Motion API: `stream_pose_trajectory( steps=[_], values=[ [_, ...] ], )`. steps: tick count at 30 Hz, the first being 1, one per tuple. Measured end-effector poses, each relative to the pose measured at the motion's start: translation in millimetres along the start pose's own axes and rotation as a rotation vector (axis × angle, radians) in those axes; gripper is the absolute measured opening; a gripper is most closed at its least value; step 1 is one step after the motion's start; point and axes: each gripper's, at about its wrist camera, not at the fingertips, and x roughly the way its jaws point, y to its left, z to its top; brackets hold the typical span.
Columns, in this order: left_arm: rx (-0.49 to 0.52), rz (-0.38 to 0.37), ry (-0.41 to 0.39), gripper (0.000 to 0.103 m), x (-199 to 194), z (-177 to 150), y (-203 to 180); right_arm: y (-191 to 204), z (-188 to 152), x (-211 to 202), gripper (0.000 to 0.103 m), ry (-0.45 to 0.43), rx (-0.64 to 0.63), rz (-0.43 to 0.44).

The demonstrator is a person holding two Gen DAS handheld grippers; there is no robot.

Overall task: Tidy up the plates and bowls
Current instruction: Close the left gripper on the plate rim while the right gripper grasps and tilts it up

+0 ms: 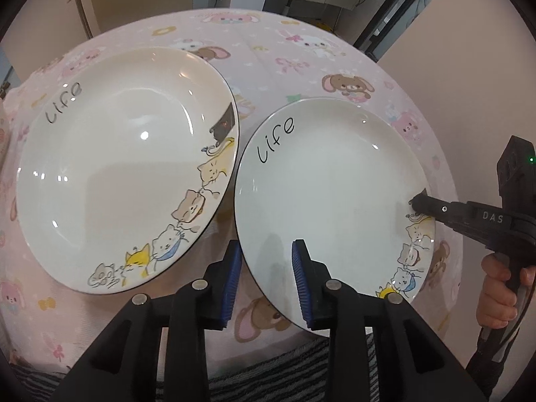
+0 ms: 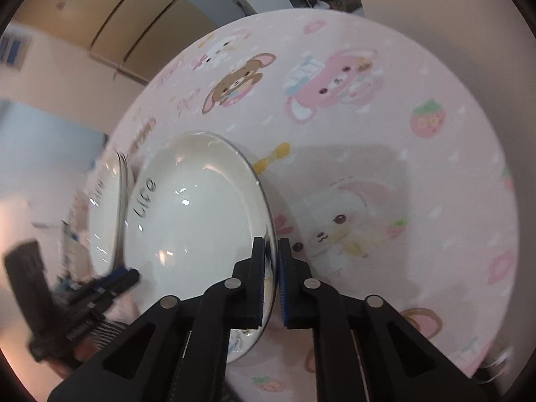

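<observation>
Two white plates with cartoon cats and the word "Life" lie side by side on the tabletop, which is covered in a pink cloth with bears and bunnies. Both are empty. The left plate lies flat, its rim just beside that of the right plate. The right hand-held gripper is clamped on the right plate's right rim, one finger above and one below. The left hand-held gripper is spread open, straddling that plate's near-left rim without pinching it.
</observation>
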Motion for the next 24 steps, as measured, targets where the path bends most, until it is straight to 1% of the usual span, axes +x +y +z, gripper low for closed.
stream_pose_trajectory(
  steps=[3,5,7,9,10,13,18,21,24],
  values=[
    [-0.016,0.000,-0.012,0.024,4.7,2.4,4.3,-0.1,0.2,0.4,0.007,-0.001,-0.020,0.024],
    [-0.030,-0.011,-0.019,0.021,8.0,2.3,8.0,-2.5,-0.2,0.7,0.007,0.001,-0.018,0.045],
    [-0.046,-0.033,-0.007,0.021,12.9,2.8,10.7,-8.3,1.6,3.7,0.007,0.018,0.004,0.086],
    [-0.085,-0.067,0.001,0.022,16.4,3.5,12.8,-12.1,3.7,5.6,0.007,0.033,0.029,0.114],
    [-0.100,-0.069,0.004,0.022,16.6,4.3,13.7,-12.1,3.9,6.1,0.007,0.035,0.031,0.117],
    [-0.101,-0.068,0.005,0.022,16.1,4.8,13.6,-10.0,4.3,7.7,0.007,0.036,0.023,0.112],
    [-0.085,-0.061,-0.002,0.022,15.4,3.5,12.0,-15.1,4.5,13.0,0.009,0.049,0.043,0.145],
    [-0.060,-0.029,-0.028,0.022,14.0,0.7,8.4,-10.5,0.3,10.0,0.009,0.010,0.022,0.119],
    [-0.016,0.009,-0.050,0.022,10.8,-1.7,3.0,1.6,-8.0,6.1,0.010,-0.026,-0.025,0.046]
  ],
)
